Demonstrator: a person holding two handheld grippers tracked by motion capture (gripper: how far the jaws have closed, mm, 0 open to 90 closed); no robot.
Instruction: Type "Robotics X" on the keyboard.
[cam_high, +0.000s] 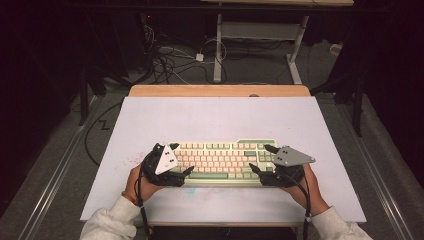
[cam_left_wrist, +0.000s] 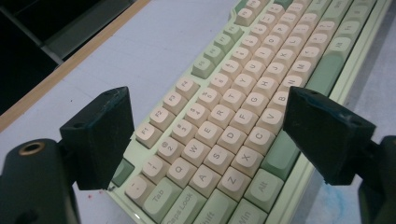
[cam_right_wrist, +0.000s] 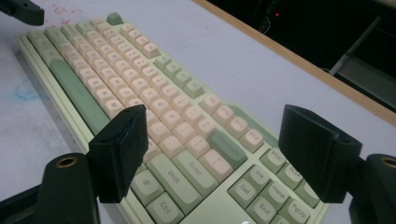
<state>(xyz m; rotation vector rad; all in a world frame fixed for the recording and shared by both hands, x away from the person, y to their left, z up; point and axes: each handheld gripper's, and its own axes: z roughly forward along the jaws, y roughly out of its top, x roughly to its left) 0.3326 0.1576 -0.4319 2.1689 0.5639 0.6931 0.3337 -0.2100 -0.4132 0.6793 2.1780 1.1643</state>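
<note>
high view: keyboard (cam_high: 222, 161) lies flat on the white table (cam_high: 200, 115), near my edge, long side square to me. left gripper (cam_high: 176, 159) sits at its left end, right gripper (cam_high: 261, 159) at its right end, 1 hand behind each. both sets of jaws stand spread, nothing clamped. i judge the step as setting down or letting go of the keyboard, so the job now is a clean release with no drag.

left gripper view: the 2 black jaws straddle the left end of the keyboard (cam_left_wrist: 233, 116); the far jaw stands over the esc corner, the near jaw over the front edge by the alt key. gaps show on both sides, pads off the case. i cannot tell whether the far jaw tip brushes the corner. best to back out level along the jaw line, not sideways, so no pad hooks a keycap.

right gripper view: jaws wide again, either side of the right end of the keyboard (cam_right_wrist: 154, 121), over the shift/ctrl keys and the pgup column. nothing gripped. the other gripper's jaw (cam_right_wrist: 23, 10) shows at the far end. i'd lift both hands together so the board doesn't skew.
</note>
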